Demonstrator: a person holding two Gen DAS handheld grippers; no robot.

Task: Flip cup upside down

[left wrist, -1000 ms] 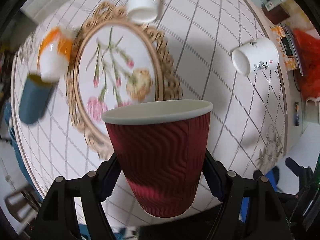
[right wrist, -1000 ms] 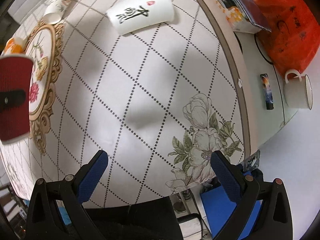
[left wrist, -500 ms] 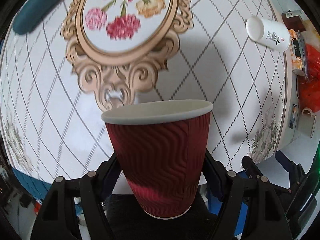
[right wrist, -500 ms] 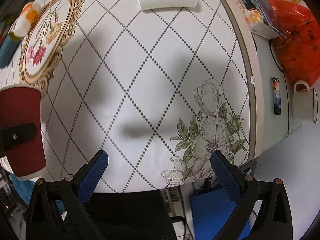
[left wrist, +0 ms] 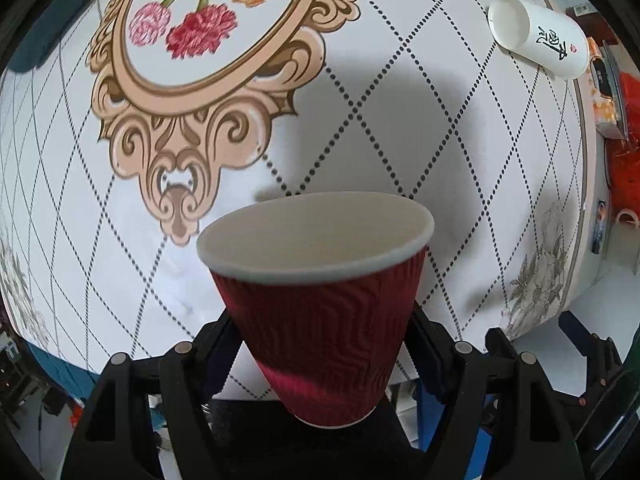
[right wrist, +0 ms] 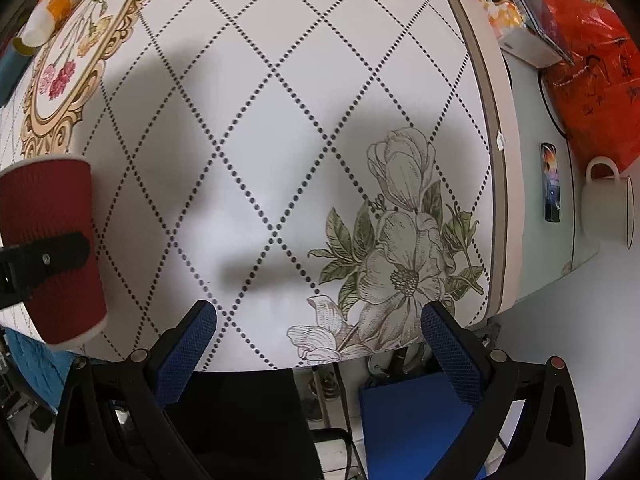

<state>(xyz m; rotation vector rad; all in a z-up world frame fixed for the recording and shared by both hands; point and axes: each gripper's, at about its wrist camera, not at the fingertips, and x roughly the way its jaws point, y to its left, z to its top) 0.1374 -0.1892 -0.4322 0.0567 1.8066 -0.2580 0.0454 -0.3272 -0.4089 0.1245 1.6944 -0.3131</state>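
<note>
Red cup (left wrist: 320, 320): a ribbed paper cup with a white rim, held above the counter near its front edge; its mouth is turned away from the left wrist camera, toward the cloth.
Left tool (left wrist: 320, 354): pressed against both sides of the red cup, which is pinched between the fingers.
Right tool (right wrist: 318, 328): spread wide, nothing held; blue pads are seen above the printed flowers at the counter's front edge.
Counter (right wrist: 280, 92): covered by a white cloth with dotted diamond lines; a gilt-framed oval of carnations (left wrist: 200, 24) is printed toward the far left.
White cup (left wrist: 540, 42): laid on its side near the far right edge, black calligraphy on its wall.
Side surface: an orange bag (right wrist: 592, 64), a white mug (right wrist: 606, 204) and a small dark object (right wrist: 551, 182) are seen beyond the right edge.
</note>
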